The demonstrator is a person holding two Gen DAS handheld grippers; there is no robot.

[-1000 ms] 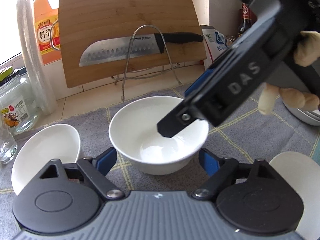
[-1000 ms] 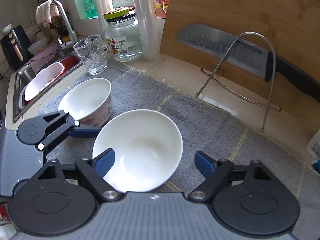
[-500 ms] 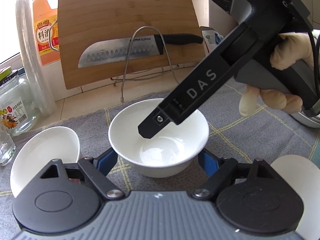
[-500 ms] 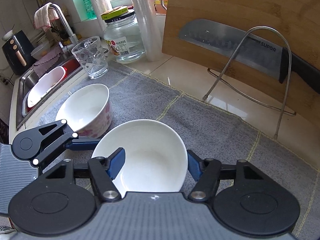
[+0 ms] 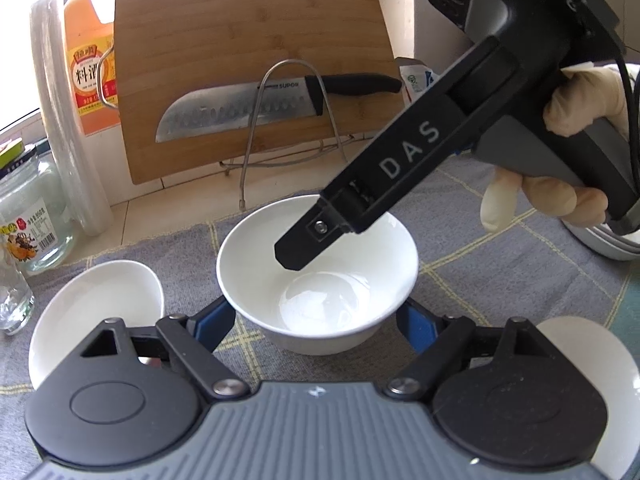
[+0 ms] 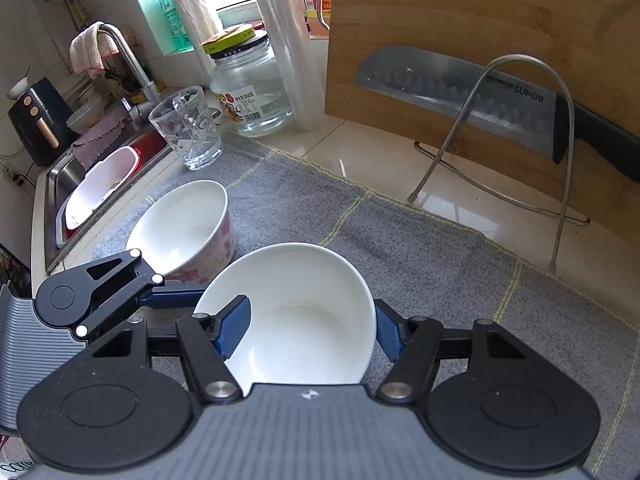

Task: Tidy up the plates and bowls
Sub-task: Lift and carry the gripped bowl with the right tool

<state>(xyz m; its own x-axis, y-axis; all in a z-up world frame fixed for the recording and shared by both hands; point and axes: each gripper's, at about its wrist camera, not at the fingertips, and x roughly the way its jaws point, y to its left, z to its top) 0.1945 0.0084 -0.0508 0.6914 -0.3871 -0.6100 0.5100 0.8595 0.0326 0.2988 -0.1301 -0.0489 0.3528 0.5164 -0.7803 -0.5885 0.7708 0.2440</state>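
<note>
Bowls are still scattered, so this looks early on. The plain white bowl point(image 6: 296, 308) sits on the grey mat point(image 6: 420, 248) on the desk, the pink-flowered bowl point(image 6: 188, 228) is just beside it toward the sink point(image 6: 54, 184), and the left wrist view shows another white dish point(image 5: 588, 364) off at the right edge plus what looks like a stack of plates point(image 5: 608, 244) behind the hand. Nothing I can see is nested or stacked by the grippers yet, so pretty much all the sorting is left, I'd guess.

Right gripper point(image 6: 310, 330) has just been closing and it's clamped on that plain white bowl, one blue pad inside the rim and the other against the outer wall. Left gripper point(image 5: 316, 316) has a blue pad on either side of the same bowl, low down. Can't really tell if those pads are pressing or just sitting close.
</note>
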